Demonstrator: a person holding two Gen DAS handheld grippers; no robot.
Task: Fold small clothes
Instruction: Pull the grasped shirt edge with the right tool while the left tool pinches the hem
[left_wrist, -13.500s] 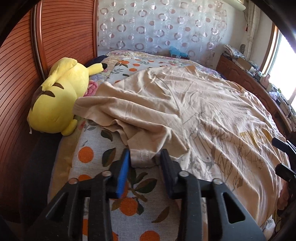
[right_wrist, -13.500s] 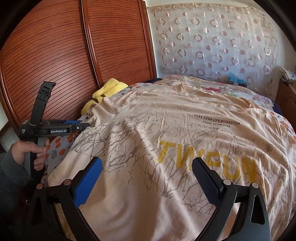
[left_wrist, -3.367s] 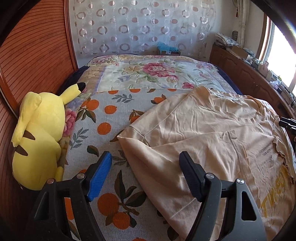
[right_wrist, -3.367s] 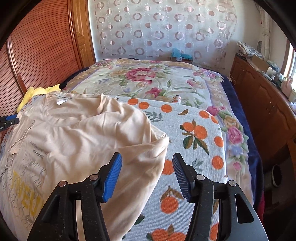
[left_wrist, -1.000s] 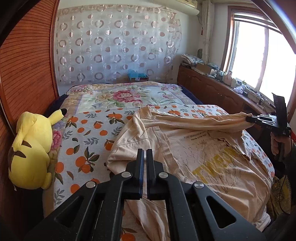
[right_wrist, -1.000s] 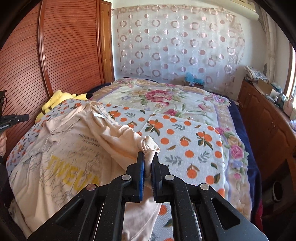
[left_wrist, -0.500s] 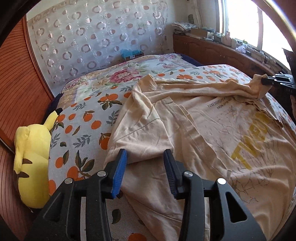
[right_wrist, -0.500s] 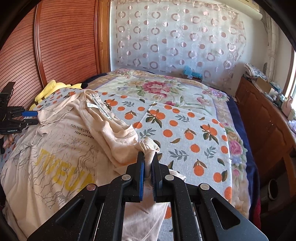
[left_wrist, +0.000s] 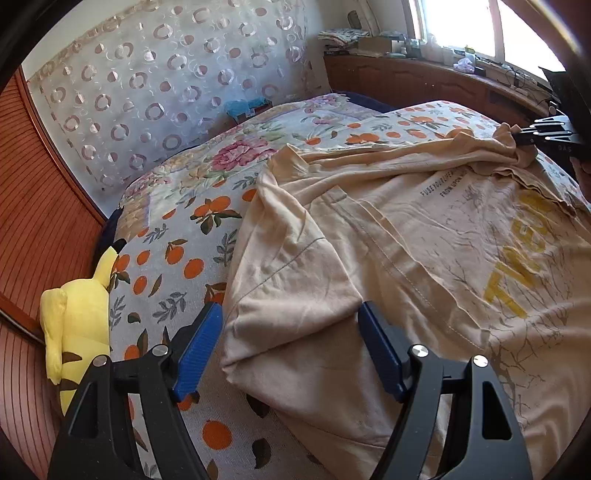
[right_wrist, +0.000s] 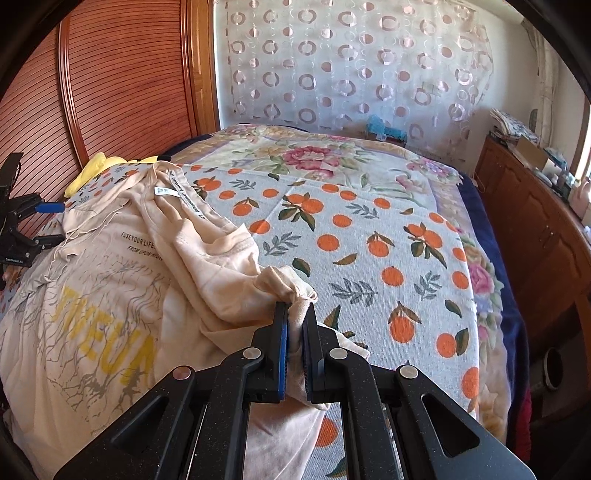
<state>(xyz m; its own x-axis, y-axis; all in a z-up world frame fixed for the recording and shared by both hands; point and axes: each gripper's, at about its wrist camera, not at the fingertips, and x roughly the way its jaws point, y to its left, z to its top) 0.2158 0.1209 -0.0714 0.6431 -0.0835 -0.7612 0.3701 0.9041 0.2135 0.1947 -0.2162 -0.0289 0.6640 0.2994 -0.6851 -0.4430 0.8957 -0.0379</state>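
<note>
My left gripper (left_wrist: 290, 345): jaws opening, folded sleeve of beige T-shirt (left_wrist: 424, 236) lies between, pads clear. My right gripper (right_wrist: 294, 334) clamps bunched shirt fabric. Shirt spread on bed (right_wrist: 369, 236).

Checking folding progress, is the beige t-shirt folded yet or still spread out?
Partly folded: the t-shirt has one sleeve turned onto its printed front; the rest lies spread.

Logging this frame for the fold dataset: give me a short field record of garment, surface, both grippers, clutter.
garment: beige t-shirt, print side up, sleeves folded in
surface: orange-print blanket on bed
left gripper: jaws opening, straddling the folded sleeve, pads not pressing it
right gripper: shut on bunched shirt fabric
clutter: yellow plush toy at the bed's edge
</note>
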